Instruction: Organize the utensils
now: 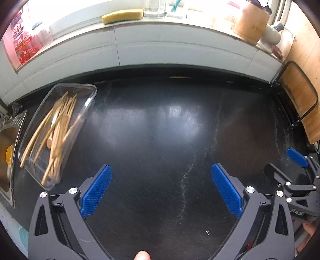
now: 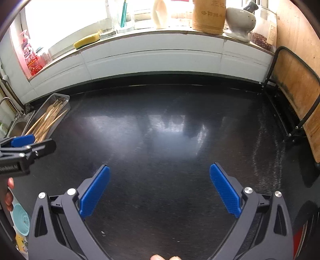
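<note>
A clear plastic tray [image 1: 88, 94] lies on the black counter at the left, beside the sink. It holds several wooden chopsticks and spoons [image 1: 58, 128] in a loose pile. The tray also shows in the right wrist view [image 2: 64, 100] with the utensils [image 2: 48, 120] inside. My left gripper [image 1: 161, 180] is open and empty over bare counter, right of the tray. My right gripper [image 2: 159, 180] is open and empty over the counter's middle. The right gripper shows at the right edge of the left wrist view [image 1: 296, 158]. The left gripper shows at the left of the right wrist view [image 2: 22, 140].
A steel sink [image 1: 8, 148] lies left of the tray. A wooden cutting board in a black rack [image 1: 300, 96] stands at the right. The windowsill holds a yellow sponge [image 1: 122, 16], glasses [image 2: 118, 22], a bamboo holder [image 2: 208, 16], a stone mortar [image 2: 240, 22] and a pink bottle [image 2: 28, 52].
</note>
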A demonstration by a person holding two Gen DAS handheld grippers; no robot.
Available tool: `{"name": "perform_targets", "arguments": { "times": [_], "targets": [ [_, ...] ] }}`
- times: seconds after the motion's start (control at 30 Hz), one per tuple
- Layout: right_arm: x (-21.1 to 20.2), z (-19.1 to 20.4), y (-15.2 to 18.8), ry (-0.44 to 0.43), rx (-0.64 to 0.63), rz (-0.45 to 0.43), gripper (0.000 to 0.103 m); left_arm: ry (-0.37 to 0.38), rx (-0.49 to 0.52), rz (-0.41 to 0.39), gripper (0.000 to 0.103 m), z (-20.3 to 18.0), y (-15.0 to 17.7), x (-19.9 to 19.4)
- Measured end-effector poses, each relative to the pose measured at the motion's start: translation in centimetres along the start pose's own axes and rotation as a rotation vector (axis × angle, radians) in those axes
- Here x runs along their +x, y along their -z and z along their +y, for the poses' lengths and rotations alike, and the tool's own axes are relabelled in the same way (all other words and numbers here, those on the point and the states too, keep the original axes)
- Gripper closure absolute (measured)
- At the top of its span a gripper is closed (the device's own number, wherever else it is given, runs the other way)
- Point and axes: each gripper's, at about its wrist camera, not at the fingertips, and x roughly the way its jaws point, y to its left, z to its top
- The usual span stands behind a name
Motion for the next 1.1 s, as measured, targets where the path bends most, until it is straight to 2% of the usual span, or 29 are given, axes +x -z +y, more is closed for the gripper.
{"name": "perform_targets", "arguments": {
  "times": [0.3,0.63,1.1],
  "targets": [
    [0.4,-1.2,0.2,0.022,0.019,0.046,0.007,-0.027,-0.015,0.001,0.006,-1.2,1.5,1.8],
    [1.1,-1.4,1.4,-0.011,0.018,0.092,0.007,0.021,-0.069,0.051,0.006,-1.6,2.5,2.9],
    [0.9,-3.1,2.8,-0.012,0.03,0.115,0.007,-0.061,-0.027,0.08,0.006,-3.3,4.1,4.2]
  ]
}}
